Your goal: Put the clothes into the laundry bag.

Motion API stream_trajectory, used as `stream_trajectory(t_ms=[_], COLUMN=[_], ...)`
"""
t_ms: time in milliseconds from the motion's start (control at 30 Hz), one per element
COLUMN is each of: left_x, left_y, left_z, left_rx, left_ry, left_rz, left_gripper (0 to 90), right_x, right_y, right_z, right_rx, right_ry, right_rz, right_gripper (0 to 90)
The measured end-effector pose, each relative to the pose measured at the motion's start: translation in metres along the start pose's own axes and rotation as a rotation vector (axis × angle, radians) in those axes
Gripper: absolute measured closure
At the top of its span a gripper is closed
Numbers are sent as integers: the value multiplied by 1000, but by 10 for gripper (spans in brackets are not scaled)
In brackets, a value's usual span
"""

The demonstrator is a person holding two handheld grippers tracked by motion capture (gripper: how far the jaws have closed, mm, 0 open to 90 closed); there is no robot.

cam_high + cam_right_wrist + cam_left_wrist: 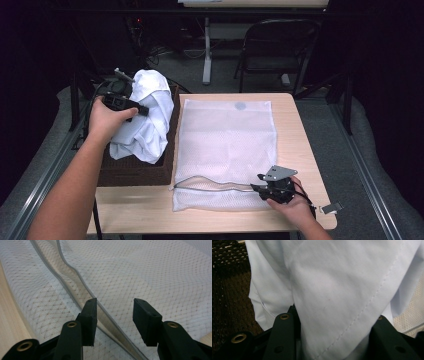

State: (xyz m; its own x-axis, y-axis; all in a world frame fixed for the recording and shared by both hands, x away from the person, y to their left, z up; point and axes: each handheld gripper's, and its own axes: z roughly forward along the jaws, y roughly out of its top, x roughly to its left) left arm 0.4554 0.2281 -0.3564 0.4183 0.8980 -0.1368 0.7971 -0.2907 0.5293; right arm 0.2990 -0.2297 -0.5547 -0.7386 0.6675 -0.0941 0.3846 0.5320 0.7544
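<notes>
A white garment (147, 117) hangs bunched above a dark woven basket (135, 172) at the table's left side. My left gripper (142, 110) is shut on the garment's upper part; in the left gripper view the cloth (337, 290) fills the space between the jaws (334, 317). A white mesh laundry bag (227, 145) lies flat on the wooden table (300, 150), its zipper (210, 184) partly undone along the near edge. My right gripper (260, 189) rests at the bag's near right corner, open (115, 315), with the upper zipper edge (75, 282) running between its jaws.
The basket (229, 290) sits against the table's left edge. A small metal clip (331, 207) lies at the table's near right corner. A folding chair (277, 47) and another table's leg (206, 50) stand beyond the far edge. Bare wood (10, 322) borders the bag.
</notes>
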Motion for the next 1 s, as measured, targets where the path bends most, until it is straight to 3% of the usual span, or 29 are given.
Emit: stream_trajectory(t_ms=[367, 533, 1000], left_x=[-18, -29, -57], left_y=[-2, -2, -4], left_z=[-7, -10, -14], left_rx=[-16, -21, -28], left_ry=[-31, -47, -85], left_rz=[50, 82, 149], left_gripper=[596, 596, 597], right_x=[2, 3, 14], right_y=[1, 2, 11], right_z=[1, 2, 14], right_rx=[4, 7, 31], right_ry=[7, 18, 45], right_rz=[-11, -12, -63], right_gripper=[562, 609, 640])
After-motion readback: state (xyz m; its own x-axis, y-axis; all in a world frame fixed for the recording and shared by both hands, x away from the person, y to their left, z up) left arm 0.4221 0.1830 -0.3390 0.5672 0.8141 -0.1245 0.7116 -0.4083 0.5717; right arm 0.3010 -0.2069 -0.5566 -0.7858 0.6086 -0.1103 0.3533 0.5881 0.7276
